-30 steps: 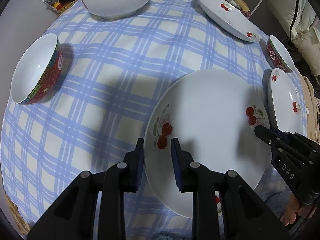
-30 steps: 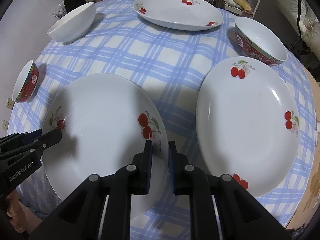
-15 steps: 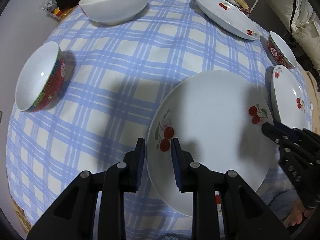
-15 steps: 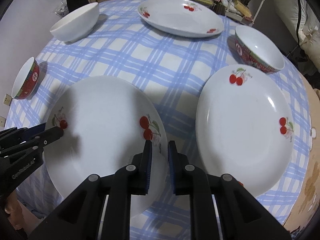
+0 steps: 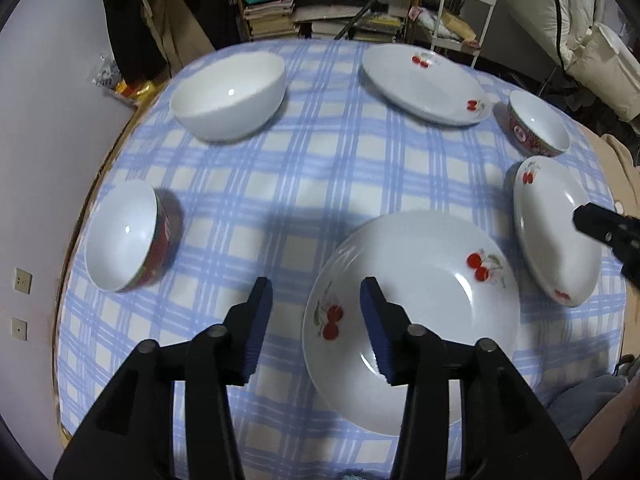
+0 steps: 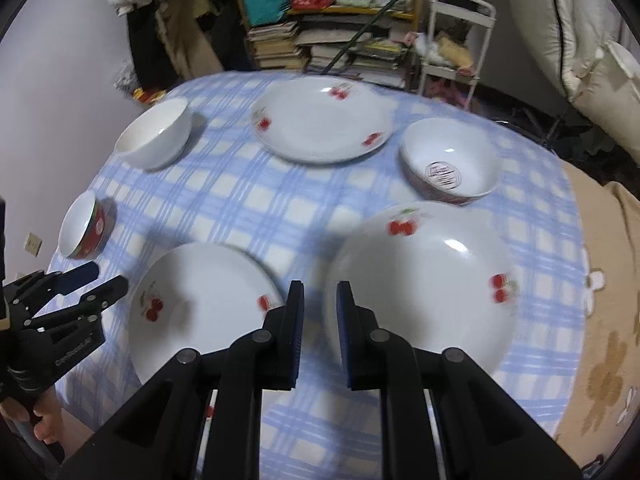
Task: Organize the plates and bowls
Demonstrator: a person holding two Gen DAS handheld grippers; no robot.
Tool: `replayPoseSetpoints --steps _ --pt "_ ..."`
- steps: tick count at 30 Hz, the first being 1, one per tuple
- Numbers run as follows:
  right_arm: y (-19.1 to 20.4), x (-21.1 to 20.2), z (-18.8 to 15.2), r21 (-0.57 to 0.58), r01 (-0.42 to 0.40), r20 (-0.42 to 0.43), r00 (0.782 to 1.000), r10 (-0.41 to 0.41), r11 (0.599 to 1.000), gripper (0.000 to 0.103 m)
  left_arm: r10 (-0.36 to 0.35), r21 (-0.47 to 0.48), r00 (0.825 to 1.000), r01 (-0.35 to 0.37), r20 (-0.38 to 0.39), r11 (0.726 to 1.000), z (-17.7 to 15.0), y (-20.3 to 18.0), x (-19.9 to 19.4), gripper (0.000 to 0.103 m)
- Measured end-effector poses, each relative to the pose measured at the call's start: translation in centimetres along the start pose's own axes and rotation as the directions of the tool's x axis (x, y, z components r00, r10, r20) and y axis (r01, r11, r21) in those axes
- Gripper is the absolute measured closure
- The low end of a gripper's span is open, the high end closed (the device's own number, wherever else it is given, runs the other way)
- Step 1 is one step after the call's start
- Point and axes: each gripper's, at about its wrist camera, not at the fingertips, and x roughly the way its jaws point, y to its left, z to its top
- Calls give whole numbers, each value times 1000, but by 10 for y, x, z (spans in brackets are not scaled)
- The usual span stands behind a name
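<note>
Glazed, stiff, breakable near plate (image 5: 420,300) wants a rim pinch: left gripper (image 5: 316,300) is opening, empty, above its edge; right gripper (image 6: 319,304) narrow, empty.

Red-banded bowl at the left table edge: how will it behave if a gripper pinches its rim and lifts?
The red-banded bowl looks like glazed ceramic, so probably stiff but slick against the pads. It seems deep and thick-walled, so a one-sided rim pinch would likely let it swing. It sits close to the table edge; a slip there could well break it.

Both tongs have let go of the near cherry plate (image 5: 420,320) and lifted clear.
</note>
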Motion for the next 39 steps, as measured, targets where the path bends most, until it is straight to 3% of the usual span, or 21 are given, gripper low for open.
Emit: replayPoseSetpoints --steps 2,6,9,12,21,26,39 --pt "-14 -5 5 14 11 0 1000 -11 1000 84 22 26 1000 -22 17 999 4 -6 -6 48" --pt "-42 -19 11 44 49 25 998 -50 998 44 39 66 998 -42 41 997 12 -20 -13 34" --pt "-67 -28 13 88 59 43 997 -63 994 25 34 78 998 -39 53 996 19 -33 -17 25" --pt "-93 -34 15 144 49 47 997 -57 988 11 37 95 997 -43 70 995 28 -47 -21 25" --pt "-152 -29 11 241 65 21 997 -72 968 11 8 137 996 -20 88 990 49 -92 -20 24" --pt "-172 -10 1 316 41 -10 999 -39 948 11 -4 158 997 -8 75 987 56 -114 -12 24" --pt "-195 32 -9 354 55 -112 994 -16 934 29 -12 214 1000 13 -4 977 62 -162 30 24"
